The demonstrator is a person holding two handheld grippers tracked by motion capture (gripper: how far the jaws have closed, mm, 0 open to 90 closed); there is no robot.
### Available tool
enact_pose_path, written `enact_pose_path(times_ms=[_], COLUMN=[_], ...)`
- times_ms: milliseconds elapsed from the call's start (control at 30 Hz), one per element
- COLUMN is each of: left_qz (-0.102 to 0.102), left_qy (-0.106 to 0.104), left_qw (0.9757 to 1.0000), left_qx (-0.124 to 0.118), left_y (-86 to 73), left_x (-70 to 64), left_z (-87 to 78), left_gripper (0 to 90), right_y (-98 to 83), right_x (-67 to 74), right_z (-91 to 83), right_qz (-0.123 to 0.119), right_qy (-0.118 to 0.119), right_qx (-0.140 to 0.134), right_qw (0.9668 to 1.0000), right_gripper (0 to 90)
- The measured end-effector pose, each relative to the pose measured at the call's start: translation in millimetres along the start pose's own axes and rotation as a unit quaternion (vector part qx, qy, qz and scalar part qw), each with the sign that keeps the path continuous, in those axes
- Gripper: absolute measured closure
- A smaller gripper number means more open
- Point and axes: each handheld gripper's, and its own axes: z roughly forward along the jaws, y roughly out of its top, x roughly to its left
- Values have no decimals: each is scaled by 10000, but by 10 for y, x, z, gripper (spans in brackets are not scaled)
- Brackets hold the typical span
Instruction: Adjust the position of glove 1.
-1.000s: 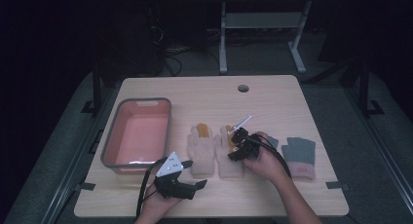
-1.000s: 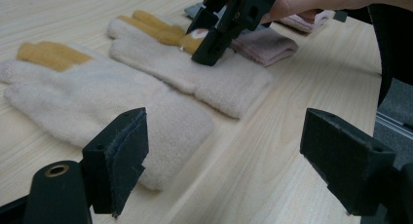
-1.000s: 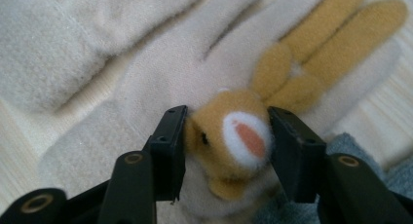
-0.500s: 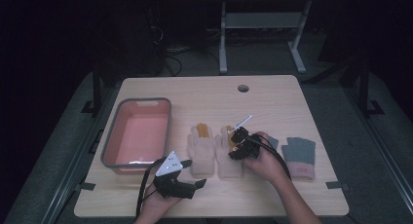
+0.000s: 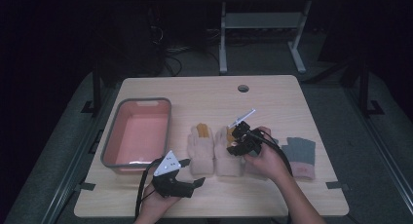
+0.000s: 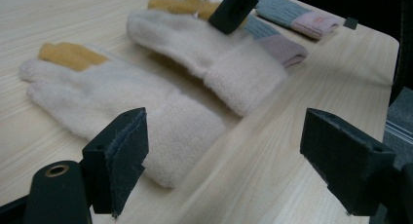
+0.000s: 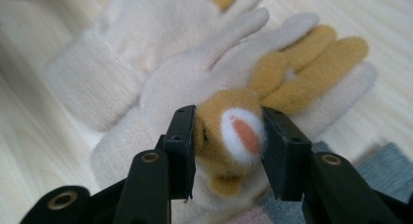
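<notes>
The right tongs point(image 5: 235, 145) and hand point(image 5: 265, 158) cover part of a cream glove point(image 5: 229, 153); a grey glove's point(image 7: 389, 168) far end runs off frame.

light: table point(image 5: 272, 92) evenly lit, surroundings dark | shadows: soft | blur: near glove cuff point(image 6: 195, 136) smeared, far gloves soft
</notes>
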Motion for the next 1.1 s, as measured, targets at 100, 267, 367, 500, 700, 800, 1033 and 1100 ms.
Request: enact_pose_path(times_ms=[100, 267, 367, 500, 700, 800, 1033, 1100], left_qz=[-10, -44, -44, -72, -89, -128, -125, -103], left_qy=[12, 67, 77, 78, 92, 94, 94, 99], left_qw=[10000, 10000, 10000, 9999, 9999, 9998, 9998, 9999], left_qx=[8, -52, -42, -67, -97, -95, -96, -57], left_y=[0, 3, 1, 2, 11, 10, 12, 13], left_x=[0, -10, -6, -3, 12, 15, 10, 15], left_z=[-5, -4, -12, -19, -37, -39, -34, -35], left_gripper=[179, 178, 178, 177, 177, 177, 177, 177], right_y=[35, 188, 253, 382, 555, 628, 683, 697], right_x=[24, 122, 160, 233, 348, 418, 454, 458], right_z=[-62, -174, -167, -111, 27, 119, 185, 240], right_qz=[10, -121, -206, -323, -460, -653, -673, -653], right_qy=[25, 71, 67, 123, 222, 157, 193, 200], right_qx=[-86, -250, -272, -273, -223, -122, -111, -67], right_qw=[10000, 9996, 9994, 9990, 9984, 9977, 9975, 9976], right_gripper=[590, 590, 589, 589, 588, 588, 588, 586])
